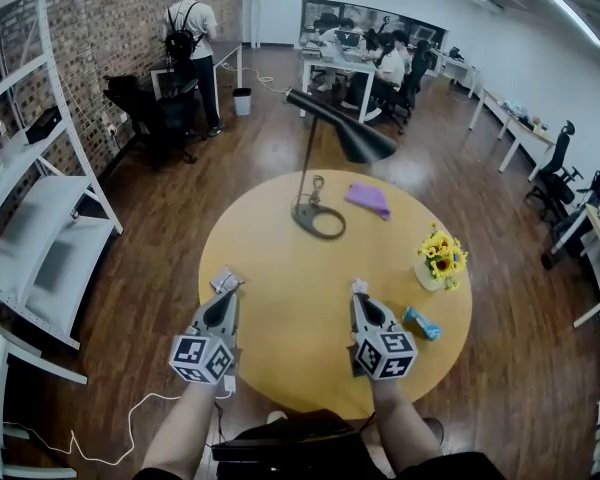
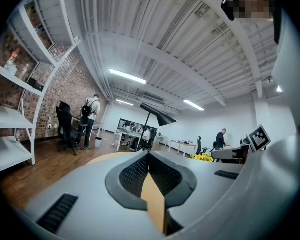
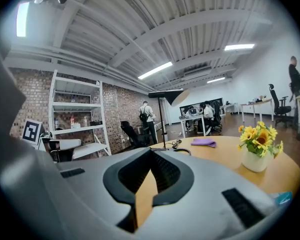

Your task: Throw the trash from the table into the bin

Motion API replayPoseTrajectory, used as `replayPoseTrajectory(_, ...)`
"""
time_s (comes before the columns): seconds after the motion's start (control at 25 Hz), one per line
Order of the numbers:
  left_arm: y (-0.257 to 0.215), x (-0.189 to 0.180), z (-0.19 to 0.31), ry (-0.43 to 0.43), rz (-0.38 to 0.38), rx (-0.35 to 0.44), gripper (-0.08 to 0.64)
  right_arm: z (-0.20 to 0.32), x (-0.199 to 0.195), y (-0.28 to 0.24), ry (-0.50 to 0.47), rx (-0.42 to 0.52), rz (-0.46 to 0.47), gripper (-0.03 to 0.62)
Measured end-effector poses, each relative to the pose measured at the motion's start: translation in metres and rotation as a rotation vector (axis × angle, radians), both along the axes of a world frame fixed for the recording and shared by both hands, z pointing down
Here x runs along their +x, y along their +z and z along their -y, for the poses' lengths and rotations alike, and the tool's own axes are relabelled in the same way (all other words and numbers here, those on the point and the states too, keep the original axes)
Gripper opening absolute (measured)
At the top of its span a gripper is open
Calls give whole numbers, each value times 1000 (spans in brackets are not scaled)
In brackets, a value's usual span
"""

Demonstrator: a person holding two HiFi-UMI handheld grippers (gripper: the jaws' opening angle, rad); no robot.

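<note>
Wood-yellow and round, the table [image 1: 280, 268] fills the middle, and the black lamp [image 1: 352, 140] standing on it is our marker. Far left of the lamp, white shelving [image 1: 40, 228] lines the brick wall. Beyond the lamp and to its left, a person with a backpack [image 1: 190, 28] stands at a desk. A small white bin [image 1: 241, 101] sits on the floor just beside that person, well apart from the table.

Closer in, the left gripper [image 1: 226, 290] hovers nearer than the lamp and left of its base. Its jaws are pressed together with nothing between them, and its own view shows only tabletop through the gap behind the tips. In the head view something small and pale shows at its tip, and what it is can't be made out.

The right gripper [image 1: 359, 290] sits nearer than the lamp too, a touch right of its base. Its jaws are also clamped tight and it holds nothing. Just right of the lamp's ring base lies a purple cloth [image 1: 367, 199].

And there's the trash! A blue crumpled wrapper [image 1: 421, 323] lies on the table, nearer than the lamp and to its right. It is just beside the right gripper's body, with no jaw on it.

Farthest right of the lamp, sunflowers in a white pot [image 1: 440, 258] stand upright near the table's rim.
</note>
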State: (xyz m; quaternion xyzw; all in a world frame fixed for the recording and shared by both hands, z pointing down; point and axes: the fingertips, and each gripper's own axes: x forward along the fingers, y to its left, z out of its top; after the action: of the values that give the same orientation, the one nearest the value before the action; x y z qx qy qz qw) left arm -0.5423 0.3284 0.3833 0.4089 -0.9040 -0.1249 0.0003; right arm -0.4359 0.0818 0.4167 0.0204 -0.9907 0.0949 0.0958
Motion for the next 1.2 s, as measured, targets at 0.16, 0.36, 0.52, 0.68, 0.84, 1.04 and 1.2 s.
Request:
replayPoseTrajectory(0.16, 15, -2, -14, -27, -27, -35, 29, -14, -1, 8, -24, -8, -21, 0)
replayPoseTrajectory(0.36, 43, -17, -17, -15, -87, -95, 190, -22, -10, 34, -60, -29, -91, 0)
replayPoseTrajectory(0.52, 67, -42, -13, 36, -102, -223, 279, -28, -19, 59, -80, -53, -144, 0)
replayPoseTrajectory(0.68, 89, -63, -11, 55, -132, -310, 324, -26, -32, 82, -90, -80, -190, 0)
replayPoseTrajectory(0.84, 117, -83, 0, 109, -144, -423, 339, -30, -48, 98, -113, -116, -220, 0)
replayPoseTrajectory(1.04, 145, -122, 14, 136, -128, -551, 339, -32, -63, 109, -107, -208, -232, 0)
replayPoseTrajectory(1.2, 173, -141, 24, 173, -144, -649, 340, -35, -67, 124, -124, -237, -265, 0)
